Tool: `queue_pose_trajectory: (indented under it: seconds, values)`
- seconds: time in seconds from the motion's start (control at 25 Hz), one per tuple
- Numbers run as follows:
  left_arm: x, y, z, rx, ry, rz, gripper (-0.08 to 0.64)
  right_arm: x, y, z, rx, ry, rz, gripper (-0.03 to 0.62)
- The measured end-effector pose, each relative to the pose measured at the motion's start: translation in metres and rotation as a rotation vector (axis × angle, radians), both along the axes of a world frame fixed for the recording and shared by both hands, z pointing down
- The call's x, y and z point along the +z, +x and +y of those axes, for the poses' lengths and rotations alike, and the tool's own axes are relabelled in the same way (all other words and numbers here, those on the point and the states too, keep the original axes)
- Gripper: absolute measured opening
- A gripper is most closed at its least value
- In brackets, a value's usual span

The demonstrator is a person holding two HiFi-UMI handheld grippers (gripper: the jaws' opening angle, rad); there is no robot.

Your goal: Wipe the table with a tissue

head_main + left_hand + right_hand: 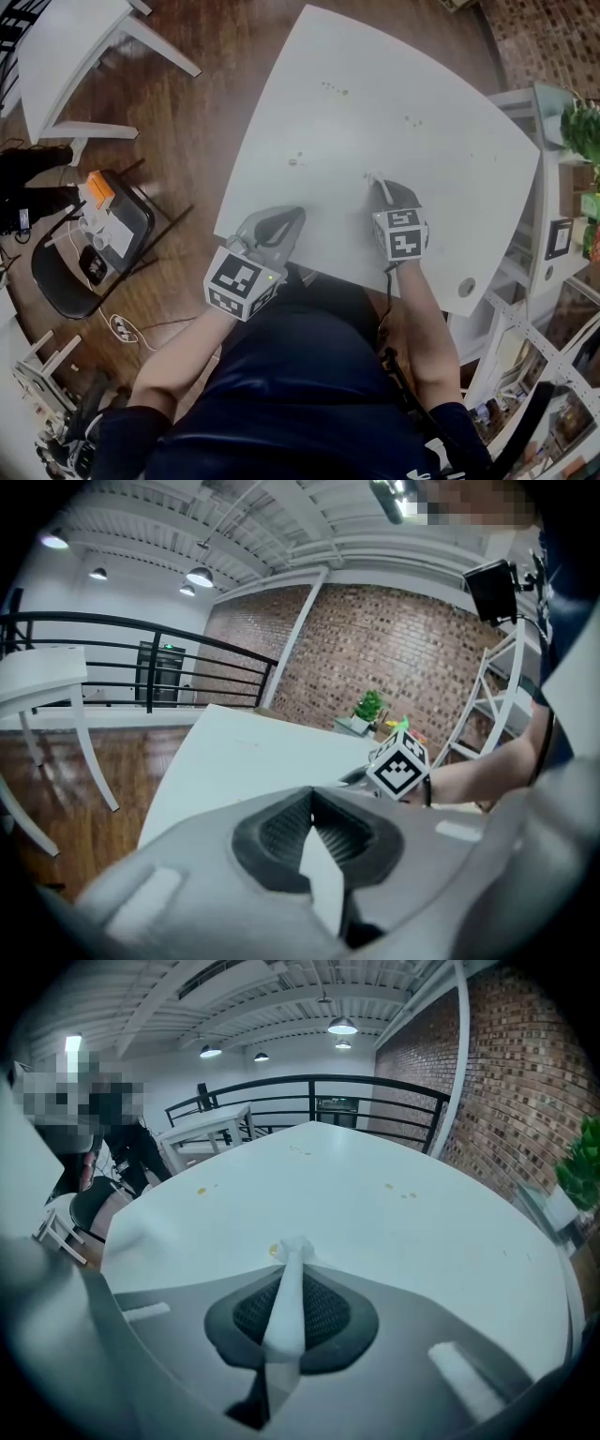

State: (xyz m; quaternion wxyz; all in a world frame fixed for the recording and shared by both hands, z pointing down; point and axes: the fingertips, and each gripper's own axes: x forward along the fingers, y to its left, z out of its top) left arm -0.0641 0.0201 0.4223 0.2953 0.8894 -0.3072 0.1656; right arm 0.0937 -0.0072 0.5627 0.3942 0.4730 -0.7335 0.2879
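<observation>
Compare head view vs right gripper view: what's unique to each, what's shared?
Head view only: the left gripper at the table's near edge, both marker cubes, the person's forearms and torso.
Right gripper view only: the jaws seen close up, shut on the twisted tissue; a black railing; ceiling lamps.
Both: the white table, small spots on it, and the right gripper with the tissue's tip poking out past its jaws.

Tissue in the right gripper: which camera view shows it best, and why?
The right gripper view: the tissue runs twisted between the right gripper's shut jaws, tip poking out over the table. The head view shows only its white tip ahead of that gripper; the left gripper view doesn't show it.
</observation>
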Motion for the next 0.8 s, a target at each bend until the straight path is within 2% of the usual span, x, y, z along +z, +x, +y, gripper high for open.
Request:
queue_pose_trajectory:
  seconds: [0.24,0.48,0.8]
  values:
    - [-0.001,0.009,0.004,0.000,0.000,0.011,0.003,-0.003,0.003,0.005,-0.016,-0.011,-0.001,0.012]
    - [-0.001,0.006,0.006,-0.011,-0.007,0.012,0.002,0.001,0.019,0.001,0.043,-0.010,-0.032,0.012]
    - [0.000,-0.008,0.002,-0.039,-0.007,0.010,0.002,0.001,0.026,-0.012,0.094,0.011,0.001,0.012]
